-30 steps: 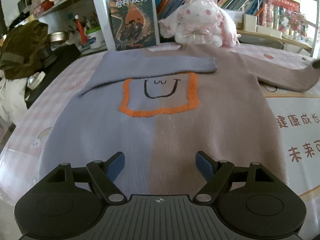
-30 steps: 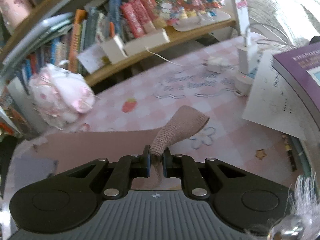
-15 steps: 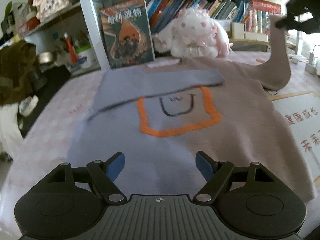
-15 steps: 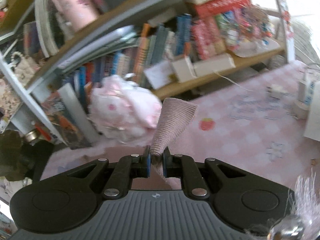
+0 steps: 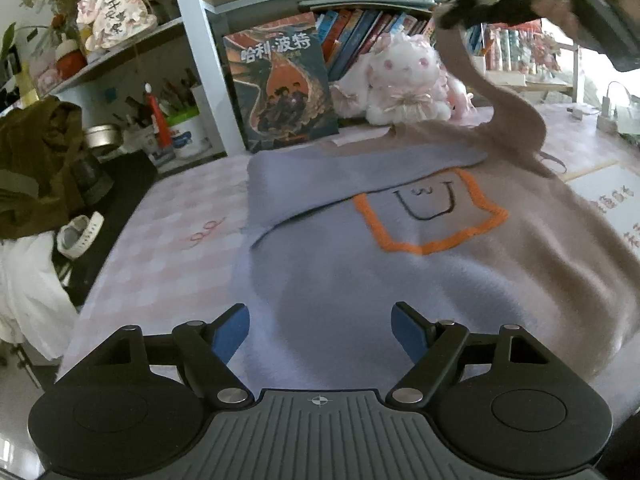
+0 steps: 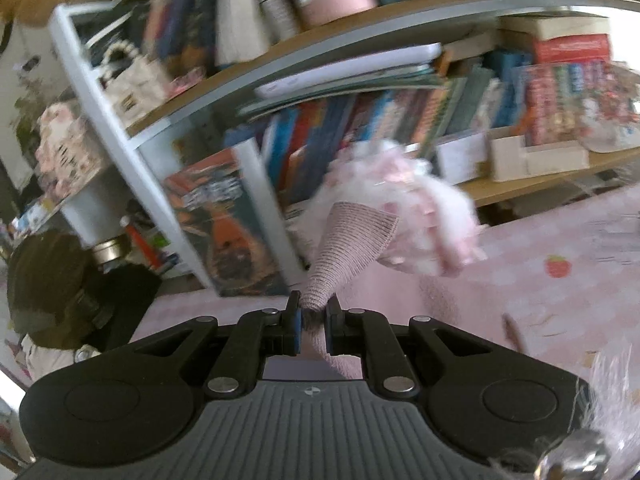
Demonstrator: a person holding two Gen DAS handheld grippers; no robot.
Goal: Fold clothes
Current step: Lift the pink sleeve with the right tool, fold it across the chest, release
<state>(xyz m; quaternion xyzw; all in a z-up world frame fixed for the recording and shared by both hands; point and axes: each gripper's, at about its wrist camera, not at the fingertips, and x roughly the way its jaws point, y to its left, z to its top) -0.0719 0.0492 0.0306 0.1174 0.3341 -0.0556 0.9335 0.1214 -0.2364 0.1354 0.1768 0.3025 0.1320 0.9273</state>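
The right gripper (image 6: pixel 312 314), clamped on the cuff (image 6: pixel 352 236) of the brown sleeve (image 5: pixel 508 108), lifts it above the sweater (image 5: pixel 400 248) on the table while the left gripper (image 5: pixel 320 332) hovers spread and empty, so the knit may slip free or drag the body askew

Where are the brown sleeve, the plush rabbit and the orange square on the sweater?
brown sleeve (image 6: pixel 352 240), right wrist view, on the ribbed cuff above the shut claw.
plush rabbit (image 5: pixel 404 80), left wrist view, on its white face.
orange square (image 5: pixel 430 246), left wrist view, on its lower edge.
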